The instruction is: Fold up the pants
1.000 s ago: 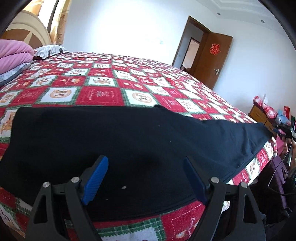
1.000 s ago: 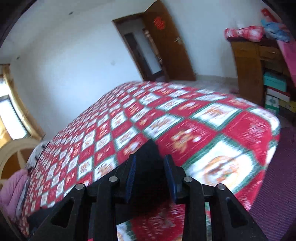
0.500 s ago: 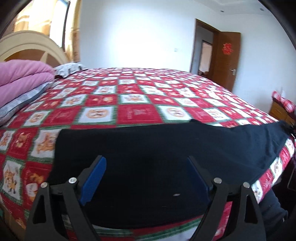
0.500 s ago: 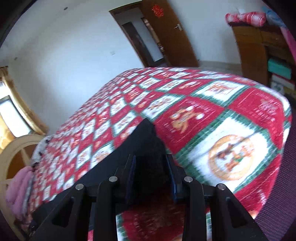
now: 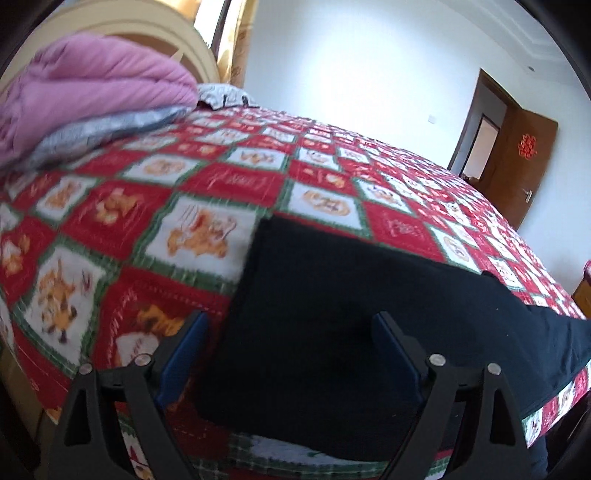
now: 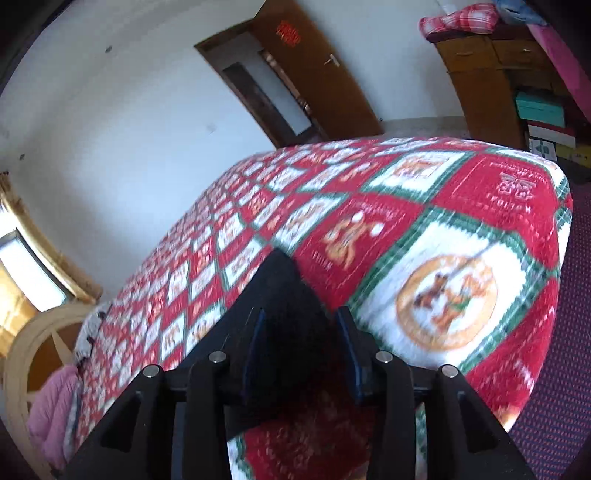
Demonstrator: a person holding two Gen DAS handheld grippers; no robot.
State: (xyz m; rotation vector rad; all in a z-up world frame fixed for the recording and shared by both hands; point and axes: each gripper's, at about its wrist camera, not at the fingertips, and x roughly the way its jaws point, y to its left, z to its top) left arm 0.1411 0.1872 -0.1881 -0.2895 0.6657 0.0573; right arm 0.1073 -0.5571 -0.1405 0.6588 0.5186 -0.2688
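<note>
The bed [image 5: 229, 184], under a red, white and green patchwork quilt, takes up most of both views. The black pants [image 5: 332, 295] lie flat along its near edge as one long dark band, running from a squared end by the left tongs [image 5: 291, 343] away to the right; the narrow far end shows in the right wrist view [image 6: 280, 288]. They appear laid out long, perhaps with the legs already together, though the black cloth hides any seam; the end-to-end folds look still to do.

The left tongs stand wide apart over the squared end of the cloth, pads not pressing on anything, one blue pad [image 5: 184, 350] over the quilt and the other over the pants. The right tongs [image 6: 299, 347] are opening, with the dark fabric between the pads and, as far as the blur allows, no longer pinched.

A pink duvet [image 5: 88, 92] and a grey pillow [image 5: 225, 96] sit near the headboard [image 5: 122, 31], well apart from the pants. A brown door [image 6: 314, 74] and a wooden cabinet [image 6: 480, 81] stand beyond the bed. Nothing lies on the pants or in the fold's way.
</note>
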